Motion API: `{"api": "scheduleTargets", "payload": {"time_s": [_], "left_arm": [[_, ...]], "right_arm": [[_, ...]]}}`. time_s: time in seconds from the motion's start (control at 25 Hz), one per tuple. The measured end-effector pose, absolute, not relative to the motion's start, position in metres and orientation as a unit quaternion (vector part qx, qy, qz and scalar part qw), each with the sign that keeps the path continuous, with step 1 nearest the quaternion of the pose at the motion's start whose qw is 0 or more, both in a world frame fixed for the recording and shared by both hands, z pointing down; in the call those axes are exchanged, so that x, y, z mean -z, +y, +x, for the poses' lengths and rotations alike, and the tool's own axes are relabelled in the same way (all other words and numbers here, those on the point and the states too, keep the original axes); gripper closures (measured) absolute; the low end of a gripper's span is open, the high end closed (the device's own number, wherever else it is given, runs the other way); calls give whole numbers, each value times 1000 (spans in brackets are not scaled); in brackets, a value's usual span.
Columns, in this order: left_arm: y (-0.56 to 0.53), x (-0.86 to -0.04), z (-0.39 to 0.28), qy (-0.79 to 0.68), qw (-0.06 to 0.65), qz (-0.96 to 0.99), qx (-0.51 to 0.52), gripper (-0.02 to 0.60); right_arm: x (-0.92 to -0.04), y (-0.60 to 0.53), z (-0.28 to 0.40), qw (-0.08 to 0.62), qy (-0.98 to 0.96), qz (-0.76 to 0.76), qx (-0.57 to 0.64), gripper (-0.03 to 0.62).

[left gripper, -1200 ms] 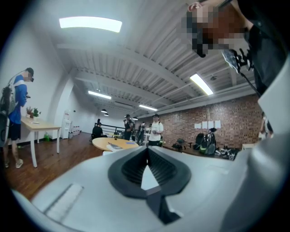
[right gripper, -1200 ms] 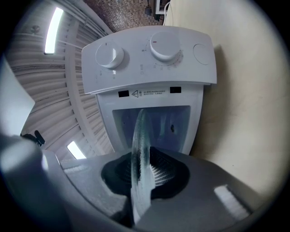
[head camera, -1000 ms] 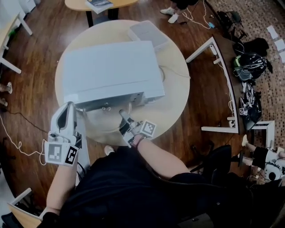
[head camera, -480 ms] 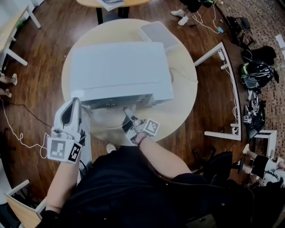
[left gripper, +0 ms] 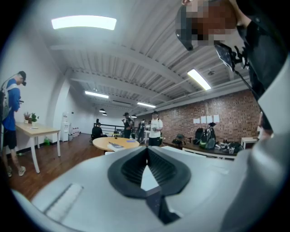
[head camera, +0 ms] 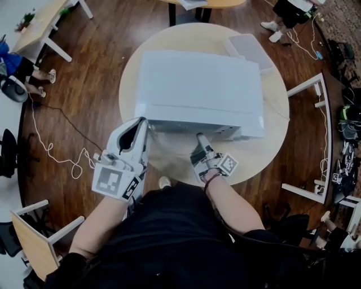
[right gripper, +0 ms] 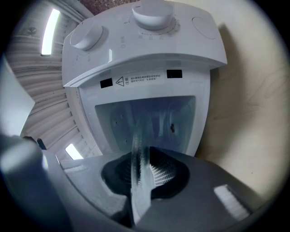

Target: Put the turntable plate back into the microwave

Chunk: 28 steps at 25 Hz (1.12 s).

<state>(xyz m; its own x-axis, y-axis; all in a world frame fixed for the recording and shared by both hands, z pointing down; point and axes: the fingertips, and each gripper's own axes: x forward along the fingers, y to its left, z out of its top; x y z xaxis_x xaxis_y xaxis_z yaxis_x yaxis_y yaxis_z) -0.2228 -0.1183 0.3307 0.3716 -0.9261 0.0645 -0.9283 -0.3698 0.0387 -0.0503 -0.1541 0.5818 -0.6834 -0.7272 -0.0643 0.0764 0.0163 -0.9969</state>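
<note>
The turntable plate (right gripper: 137, 165) is clamped by its near rim in the right gripper (head camera: 199, 139). The ribbed fingers (right gripper: 159, 174) are nearly closed and press on both glass faces.

**Orientation:** In the right gripper view the plate appears edge-on as a thin glass band. Its plane runs from the fingers straight toward the microwave (head camera: 197, 87), and its far rim lies in front of the open cavity (right gripper: 158, 118). This view is rolled, so the control knobs (right gripper: 153, 13) sit above the cavity. The plate therefore lies parallel to the cavity floor.

**View differences:**
- The head view shows the plate only as a faint pale disc in front of the microwave, above the round desk (head camera: 271, 141). It does not show the cavity.
- The right gripper view shows the cavity and a warning label (right gripper: 142, 79).
- The left gripper view looks past the microwave to a brick wall (left gripper: 217, 113) and several standing people.

**Left gripper:** The left gripper (head camera: 141, 124) is at the microwave's front left corner. Its fingertips meet, and nothing is between them.
</note>
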Motion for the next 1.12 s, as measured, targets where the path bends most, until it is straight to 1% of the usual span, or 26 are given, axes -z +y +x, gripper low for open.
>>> {"api": "scheduleTargets", "payload": {"time_s": [0.56, 1.12], "left_arm": [[-111, -336, -228, -560, 46, 826, -33, 581], [-112, -335, -231, -569, 46, 820, -37, 581]], "right_arm": [[-584, -177, -58, 334, 631, -264, 649, 556], [-587, -194, -60, 336, 631, -272, 645, 554]]}}
